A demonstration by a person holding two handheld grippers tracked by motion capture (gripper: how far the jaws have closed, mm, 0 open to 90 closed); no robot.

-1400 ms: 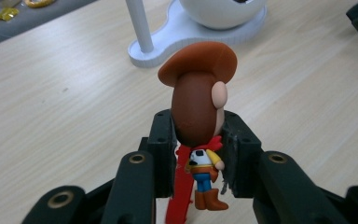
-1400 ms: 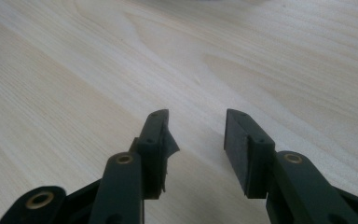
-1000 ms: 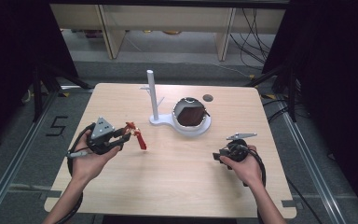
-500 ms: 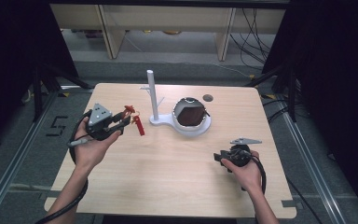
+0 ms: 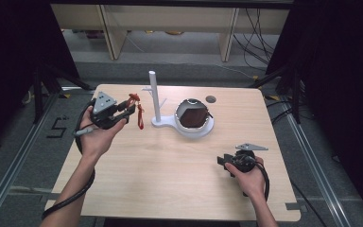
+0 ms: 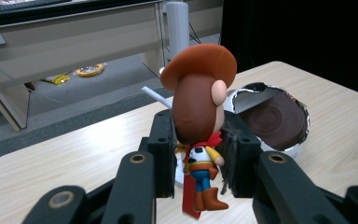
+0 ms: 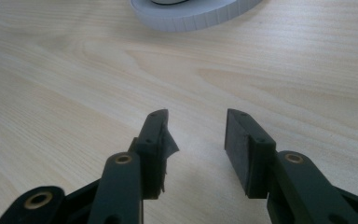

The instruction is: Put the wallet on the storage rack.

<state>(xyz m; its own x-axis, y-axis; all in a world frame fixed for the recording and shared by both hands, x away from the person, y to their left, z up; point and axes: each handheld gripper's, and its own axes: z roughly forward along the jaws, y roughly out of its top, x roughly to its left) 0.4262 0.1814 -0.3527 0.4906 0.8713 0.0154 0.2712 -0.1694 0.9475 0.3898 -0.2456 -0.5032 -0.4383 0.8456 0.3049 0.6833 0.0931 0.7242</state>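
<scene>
Left gripper view: a small hard-plastic cowboy figurine (image 6: 200, 121) with a brown hat — judged light, rigid, slippery — is clamped at its head by the left tool (image 6: 198, 154), above the bench (image 6: 74, 158).

We've got the stand (image 5: 157, 105) sitting toward the back middle of the table (image 5: 170, 175), the bowl (image 5: 194, 119) just right of it, the figurine (image 5: 137, 109) off to its left, above the tabletop.
</scene>
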